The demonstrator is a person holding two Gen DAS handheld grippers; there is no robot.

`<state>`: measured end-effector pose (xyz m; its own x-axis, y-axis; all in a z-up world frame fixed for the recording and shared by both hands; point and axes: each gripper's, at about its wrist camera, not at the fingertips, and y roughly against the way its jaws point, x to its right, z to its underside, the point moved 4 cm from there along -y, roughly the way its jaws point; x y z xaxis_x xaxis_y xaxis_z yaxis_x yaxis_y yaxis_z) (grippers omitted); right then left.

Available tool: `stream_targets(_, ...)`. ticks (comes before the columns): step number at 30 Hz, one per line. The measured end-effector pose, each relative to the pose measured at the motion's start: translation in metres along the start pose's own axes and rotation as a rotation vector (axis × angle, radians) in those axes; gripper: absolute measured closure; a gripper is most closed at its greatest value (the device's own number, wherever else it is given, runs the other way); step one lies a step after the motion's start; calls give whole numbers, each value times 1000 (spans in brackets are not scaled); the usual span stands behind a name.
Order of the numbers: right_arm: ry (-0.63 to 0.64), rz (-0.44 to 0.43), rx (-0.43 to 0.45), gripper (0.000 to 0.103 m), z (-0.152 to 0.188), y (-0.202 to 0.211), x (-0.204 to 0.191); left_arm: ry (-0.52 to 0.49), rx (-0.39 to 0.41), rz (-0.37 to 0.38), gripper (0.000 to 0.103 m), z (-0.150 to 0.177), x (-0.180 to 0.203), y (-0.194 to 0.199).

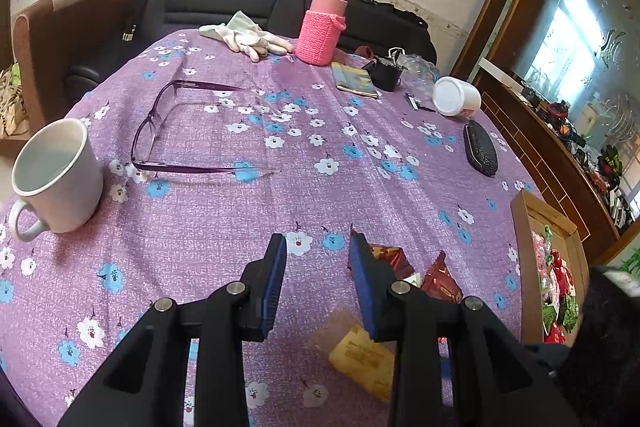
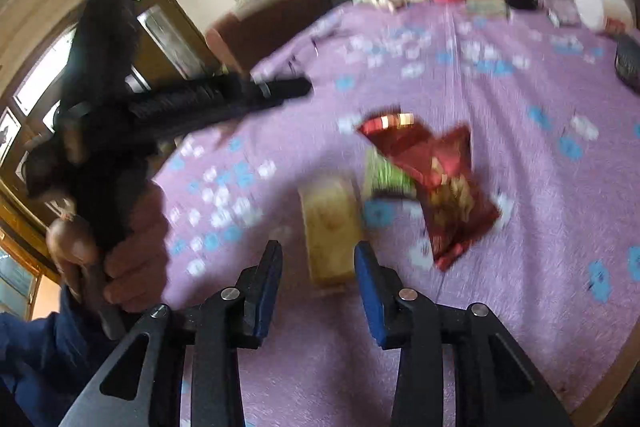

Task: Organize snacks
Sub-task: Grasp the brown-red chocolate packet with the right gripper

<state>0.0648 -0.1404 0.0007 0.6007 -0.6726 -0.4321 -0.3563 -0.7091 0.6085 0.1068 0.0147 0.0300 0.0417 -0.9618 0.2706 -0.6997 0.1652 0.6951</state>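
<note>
Loose snacks lie on the purple flowered tablecloth (image 1: pixel 224 227): a yellow packet (image 1: pixel 362 361), a dark red packet (image 1: pixel 442 279) and a small red-gold one (image 1: pixel 390 255). My left gripper (image 1: pixel 318 247) is open and empty above the cloth, just left of them. A cardboard box (image 1: pixel 538 215) with several wrapped snacks stands at the right edge. In the blurred right wrist view, my right gripper (image 2: pixel 318 253) is open and empty, right in front of the yellow packet (image 2: pixel 330 227). Beyond it lie the red packets (image 2: pixel 436 171) and a green one (image 2: pixel 386 177). The left gripper (image 2: pixel 224 99) and its hand show at the left.
A white mug (image 1: pixel 56 175), purple glasses (image 1: pixel 180 131), white gloves (image 1: pixel 248 35), a pink bottle (image 1: pixel 322 23), a white tub on its side (image 1: pixel 456 97) and a black case (image 1: pixel 480 151) sit on the table. A dark sofa (image 1: pixel 224 3) lies behind; a cabinet stands at right.
</note>
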Motion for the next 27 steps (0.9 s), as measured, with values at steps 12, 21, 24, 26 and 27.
stream_targets(12, 178, 439, 57, 49, -9, -19, 12, -4, -17, 23, 72, 3, 5, -2)
stream_targets(21, 38, 332, 49, 73, -7, -12, 31, -20, -28, 12, 72, 6, 7, -5)
stream_targets(24, 46, 320, 51, 74, -6, -7, 25, -17, -31, -7, 72, 6, 3, -7)
stream_targets(26, 59, 291, 74, 74, -7, 3, 18, -10, -36, -14, 72, 8, 0, -5)
stream_targets(27, 72, 291, 78, 75, -7, 5, 16, -6, -40, -12, 72, 9, -2, -4)
